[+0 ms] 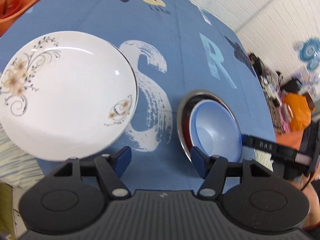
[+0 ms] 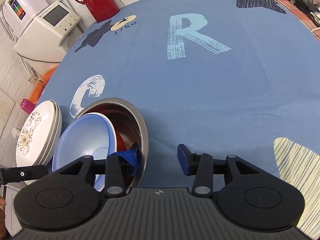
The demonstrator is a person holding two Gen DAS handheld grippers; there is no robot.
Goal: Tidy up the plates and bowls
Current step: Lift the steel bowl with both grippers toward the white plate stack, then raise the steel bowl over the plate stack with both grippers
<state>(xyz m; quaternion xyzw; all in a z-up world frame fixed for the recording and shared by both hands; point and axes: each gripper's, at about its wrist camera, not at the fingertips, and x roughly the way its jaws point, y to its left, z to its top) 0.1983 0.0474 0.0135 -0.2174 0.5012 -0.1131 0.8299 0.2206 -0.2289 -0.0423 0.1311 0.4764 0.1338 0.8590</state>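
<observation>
Now, left tool [image 1: 161,160] spread wide, holding nothing | white floral plates [image 1: 64,94] stacked just ahead-left of it on blue surface [image 1: 180,46] | steel bowl [image 1: 185,124] with light blue bowl [image 1: 216,130] nested inside, ahead-right | right tool [image 2: 160,156] released, its left finger [image 2: 132,156] inside steel bowl rim, right finger over cloth.

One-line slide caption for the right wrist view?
Open right gripper straddles the steel bowl's rim, a blue bowl nested inside, floral plates stacked alongside on the blue tablecloth.
</observation>
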